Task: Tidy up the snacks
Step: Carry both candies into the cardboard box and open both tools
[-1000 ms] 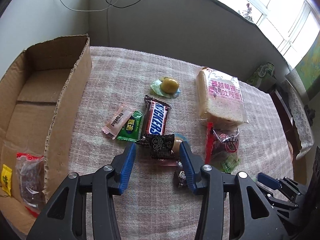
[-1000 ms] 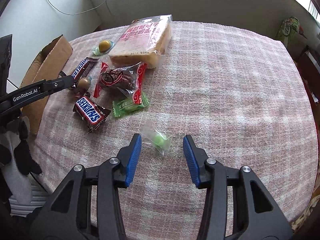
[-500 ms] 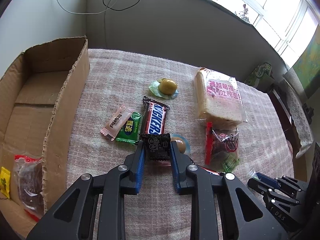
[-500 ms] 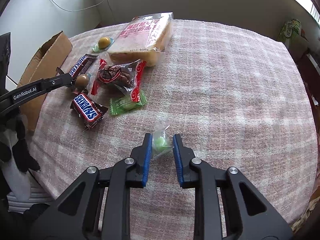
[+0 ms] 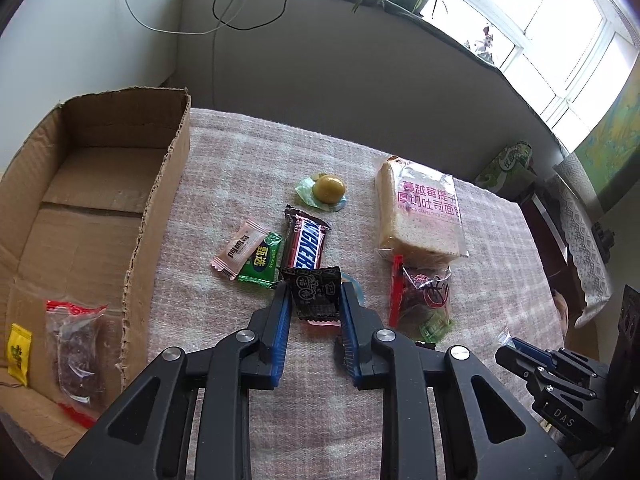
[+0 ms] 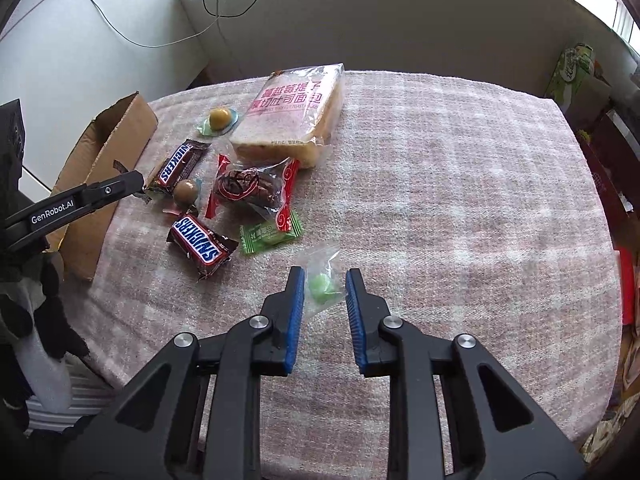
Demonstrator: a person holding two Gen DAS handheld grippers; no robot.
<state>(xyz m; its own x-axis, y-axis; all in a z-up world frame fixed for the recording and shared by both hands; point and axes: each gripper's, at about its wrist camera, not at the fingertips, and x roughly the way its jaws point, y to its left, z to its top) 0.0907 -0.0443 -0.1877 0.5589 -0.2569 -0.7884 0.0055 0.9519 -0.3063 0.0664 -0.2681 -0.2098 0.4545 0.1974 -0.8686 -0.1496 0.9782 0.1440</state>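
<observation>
My left gripper (image 5: 313,304) is shut on a small black snack packet (image 5: 316,295) and holds it just above the checked tablecloth. My right gripper (image 6: 325,292) is shut on a clear packet with a green candy (image 6: 322,287), lifted off the cloth. A cardboard box (image 5: 158,200) stands at the left and holds a red-edged packet (image 5: 76,344) and a yellow packet (image 5: 18,354). A Snickers bar (image 5: 305,242), a pink candy (image 5: 239,249) and a green candy (image 5: 262,260) lie ahead of the left gripper.
A bread bag (image 5: 420,210), a red date packet (image 5: 420,300), a yellow jelly cup (image 5: 326,190), a second Snickers (image 6: 200,240), a brown ball (image 6: 185,191) and a green packet (image 6: 270,234) lie on the table. The box (image 6: 108,148) stands at the table's left edge.
Both grippers closed from wide open onto their packets, and both packets have risen slightly off the cloth. The left gripper has drawn back a little.
</observation>
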